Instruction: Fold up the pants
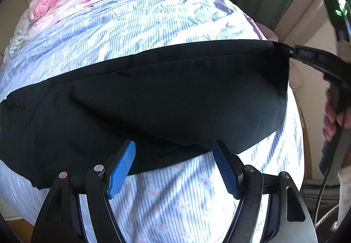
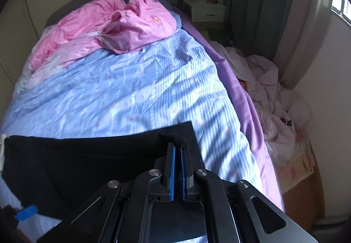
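Black pants point(image 1: 164, 94) lie across the blue striped bed sheet point(image 1: 136, 23), their right end lifted off it. In the left wrist view my right gripper point(image 1: 285, 47) reaches in from the right and pinches that lifted corner; a hand point(image 1: 333, 116) grips its handle. My right gripper point(image 2: 177, 144) is shut with a fold of the pants point(image 2: 87, 166) caught between its blue pads. My left gripper point(image 1: 174, 146) hovers open above the near edge of the pants, with its pads well apart and touching nothing. One blue pad of the left gripper point(image 2: 26, 212) shows at the lower left of the right wrist view.
A crumpled pink quilt point(image 2: 122, 23) covers the head of the bed. A white nightstand point(image 2: 208, 13) and green curtains point(image 2: 258, 2) stand beyond it. Pale bedding point(image 2: 274, 98) is heaped on the floor along the bed's right side.
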Motion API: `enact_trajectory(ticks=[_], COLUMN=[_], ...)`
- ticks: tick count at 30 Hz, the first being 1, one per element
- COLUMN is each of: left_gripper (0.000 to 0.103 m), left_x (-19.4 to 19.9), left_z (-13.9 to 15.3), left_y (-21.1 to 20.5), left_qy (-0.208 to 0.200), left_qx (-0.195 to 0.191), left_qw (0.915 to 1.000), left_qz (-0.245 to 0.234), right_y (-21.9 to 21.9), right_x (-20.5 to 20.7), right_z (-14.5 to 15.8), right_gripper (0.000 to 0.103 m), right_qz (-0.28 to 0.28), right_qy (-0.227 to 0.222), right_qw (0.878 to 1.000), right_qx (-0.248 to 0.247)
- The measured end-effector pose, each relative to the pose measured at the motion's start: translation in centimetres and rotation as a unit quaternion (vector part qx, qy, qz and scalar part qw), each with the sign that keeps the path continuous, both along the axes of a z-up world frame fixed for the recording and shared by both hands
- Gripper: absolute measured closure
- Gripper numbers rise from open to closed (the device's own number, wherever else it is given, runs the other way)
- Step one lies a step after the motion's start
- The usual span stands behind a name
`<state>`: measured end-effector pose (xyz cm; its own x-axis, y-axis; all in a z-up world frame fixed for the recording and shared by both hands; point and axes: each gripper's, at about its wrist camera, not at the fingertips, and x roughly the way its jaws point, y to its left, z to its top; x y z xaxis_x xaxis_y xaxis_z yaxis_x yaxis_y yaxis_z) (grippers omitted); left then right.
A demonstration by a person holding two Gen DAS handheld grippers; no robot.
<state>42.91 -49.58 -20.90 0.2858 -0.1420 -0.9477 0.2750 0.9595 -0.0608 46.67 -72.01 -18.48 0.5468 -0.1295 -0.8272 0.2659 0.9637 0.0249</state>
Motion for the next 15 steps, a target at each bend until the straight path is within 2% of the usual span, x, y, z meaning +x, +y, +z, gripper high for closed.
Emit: enact_trajectory(ticks=[6,12,13,15], left_gripper=[0.031,0.031,0.031,0.031], left_x=[1.8,2.5,2.6,2.8], left_z=[-1.9,-2.9,-2.9,-2.8], left_y=[-0.7,-0.2,0.0,0.4], left_qy=[0.017,0.026,0.026,0.024], left_qx=[0.01,0.015,0.015,0.014], left_qw=[0.9997,0.9991,0.9991,0.9989], left_qz=[0.012,0.03,0.031,0.037], right_y=[-1.7,-2.3,-2.3,-2.3], right_x=[5.3,6.9,6.8,6.5], right_z=[-4.5,-7.7,-7.7,-7.8], right_gripper=[0.098,0.098,0.095,0.075], right_qz=[0.006,-0.003,-0.008,-0.02], right_qy=[0.047,0.078,0.079,0.088], right_qw=[0.999,0.997,0.997,0.996], right_qx=[-0.009,-0.014,-0.012,-0.01])
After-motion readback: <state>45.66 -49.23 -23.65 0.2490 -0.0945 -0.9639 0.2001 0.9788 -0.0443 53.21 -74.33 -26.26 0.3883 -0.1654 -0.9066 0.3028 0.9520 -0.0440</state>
